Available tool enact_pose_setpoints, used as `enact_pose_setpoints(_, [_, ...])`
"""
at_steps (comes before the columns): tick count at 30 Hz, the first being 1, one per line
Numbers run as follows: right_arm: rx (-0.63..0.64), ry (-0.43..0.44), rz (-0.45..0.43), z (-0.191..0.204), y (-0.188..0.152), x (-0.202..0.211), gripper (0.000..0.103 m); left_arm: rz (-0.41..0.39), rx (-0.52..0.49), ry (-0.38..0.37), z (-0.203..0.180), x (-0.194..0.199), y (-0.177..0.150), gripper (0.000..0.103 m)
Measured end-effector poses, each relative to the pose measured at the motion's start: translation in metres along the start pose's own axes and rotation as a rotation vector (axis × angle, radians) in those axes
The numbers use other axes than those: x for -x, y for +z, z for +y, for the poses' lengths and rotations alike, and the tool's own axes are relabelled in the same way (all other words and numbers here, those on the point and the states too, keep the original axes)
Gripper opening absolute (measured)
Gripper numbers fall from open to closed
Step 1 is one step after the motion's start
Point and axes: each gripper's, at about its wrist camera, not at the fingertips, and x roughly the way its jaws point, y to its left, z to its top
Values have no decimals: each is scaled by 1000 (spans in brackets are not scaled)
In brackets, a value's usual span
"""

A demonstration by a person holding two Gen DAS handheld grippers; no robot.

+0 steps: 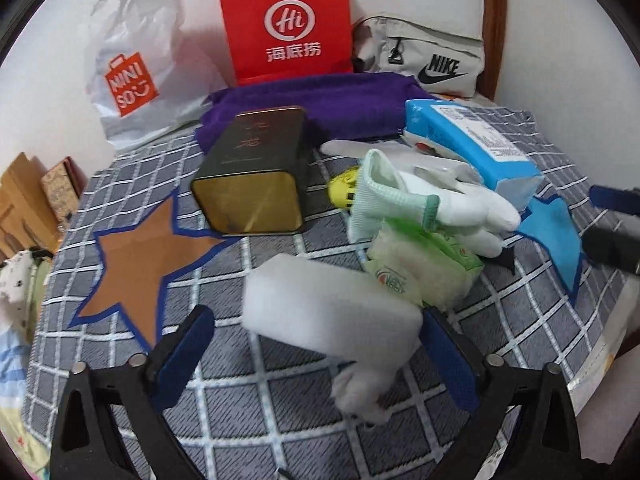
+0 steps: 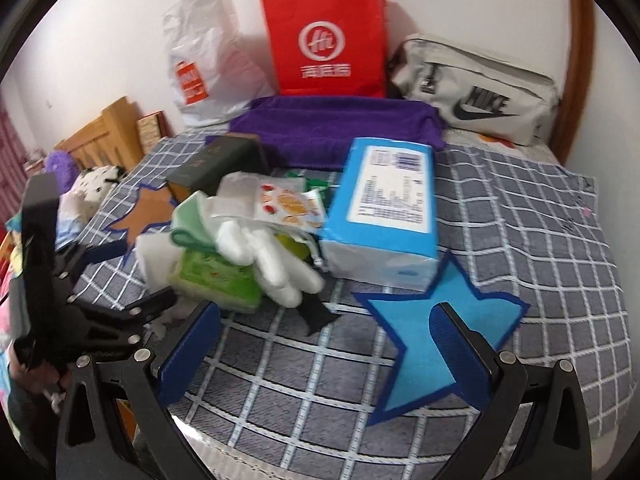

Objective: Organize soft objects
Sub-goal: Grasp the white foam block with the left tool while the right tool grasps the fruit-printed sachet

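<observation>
On a grey checked bedspread (image 1: 120, 360), the left hand-held gripper (image 1: 316, 344) stands spread around a white rectangular foam sponge (image 1: 332, 312), seemingly poised to lift it from the heaped soft goods, while the right hand-held gripper (image 2: 324, 344) hovers released over a blue star patch (image 2: 420, 344)

A home bedroom: a bed under a grey checked cover (image 2: 520, 216), wooden headboard (image 2: 100, 136) at ten o'clock, shopping bags (image 2: 324, 40) at twelve.
</observation>
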Motion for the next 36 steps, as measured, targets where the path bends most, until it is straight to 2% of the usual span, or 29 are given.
enact_pose_setpoints(2, [25,12,6,7,1,-6,103,-1,5,-30,1,-3,2,80])
enact_pose_setpoints(6, [36,29,8,16,7,-15,103,-26,12,-54,8,2,2,79])
enact_pose_setpoints(13, [32,5,-49,15,35,-17,102,-58,90,-1,44,21,3,79])
enact_pose_setpoints(18, [4,-1,-83,10,62,-30,99,-57,171,50,68,16,3,79])
enact_pose_setpoints(21, [8,2,-48,15,74,-49,91,-48,201,53,76,9,1,79])
enact_pose_setpoints(26, [33,33,14,30,82,-81,85,-40,238,28,87,1,1,79])
enact_pose_setpoints(27, [41,23,32,33,81,-87,79,-38,242,26,88,0,0,79])
enact_pose_setpoints(31, [31,5,96,29,79,-103,43,-34,258,11,91,-3,0,79])
enact_pose_setpoints(33, [32,-20,86,28,78,-102,35,-31,263,5,92,-5,0,79])
enact_pose_setpoints(34, [35,-12,76,28,79,-99,25,-31,262,4,92,-5,0,79])
enact_pose_setpoints(35, [37,-6,69,27,79,-97,23,-30,260,2,92,-6,0,79])
enact_pose_setpoints(36, [40,-2,57,27,79,-94,14,-30,258,2,92,-6,0,79])
